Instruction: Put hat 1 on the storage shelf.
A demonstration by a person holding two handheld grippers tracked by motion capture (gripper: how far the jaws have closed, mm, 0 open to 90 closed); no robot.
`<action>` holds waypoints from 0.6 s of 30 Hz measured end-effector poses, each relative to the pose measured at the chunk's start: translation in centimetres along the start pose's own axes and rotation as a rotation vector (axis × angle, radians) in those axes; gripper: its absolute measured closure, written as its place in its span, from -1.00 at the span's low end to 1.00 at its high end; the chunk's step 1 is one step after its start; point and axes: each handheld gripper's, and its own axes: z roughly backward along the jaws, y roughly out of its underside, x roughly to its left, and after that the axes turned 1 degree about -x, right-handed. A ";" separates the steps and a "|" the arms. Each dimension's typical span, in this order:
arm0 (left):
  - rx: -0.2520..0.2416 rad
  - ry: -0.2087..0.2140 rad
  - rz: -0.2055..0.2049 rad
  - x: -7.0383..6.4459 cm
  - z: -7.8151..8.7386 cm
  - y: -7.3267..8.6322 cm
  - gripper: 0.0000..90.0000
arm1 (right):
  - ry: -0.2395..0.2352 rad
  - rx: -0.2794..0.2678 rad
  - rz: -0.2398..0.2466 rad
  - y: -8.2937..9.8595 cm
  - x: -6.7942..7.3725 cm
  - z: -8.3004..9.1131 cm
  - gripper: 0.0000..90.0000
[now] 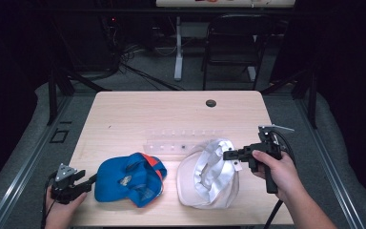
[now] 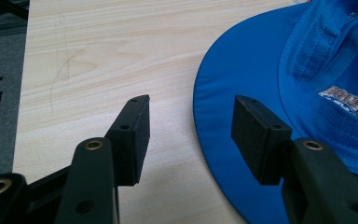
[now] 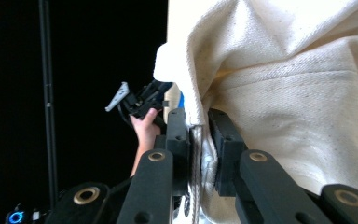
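Your right gripper (image 1: 229, 154) pinches the white hat (image 1: 208, 174); left gripper (image 1: 91, 180) gapes beside the blue cap (image 1: 129, 178). Thin fabric bite could slip when lifted.

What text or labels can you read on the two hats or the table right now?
Blue hat: one embroidered patch with lettering, too blurred to read.
White hat: no text visible.
Table: no print, only faint pencil-like curved marks.
Left tongs and right tongs: no markings.
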 end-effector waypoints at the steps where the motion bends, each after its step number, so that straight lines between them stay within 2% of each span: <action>1: 0.000 0.001 0.000 0.0 0.0 0.0 0.05 | -0.006 -0.001 0.001 0.0 0.2 0.0 0.78; 9: 0.002 0.000 -0.001 0.0 0.0 0.0 0.05 | -0.053 0.003 0.017 0.0 1.6 0.2 0.78; 18: 0.000 0.002 -0.002 -0.1 -0.1 0.0 0.05 | -0.090 -0.025 0.011 -0.3 2.2 0.8 0.78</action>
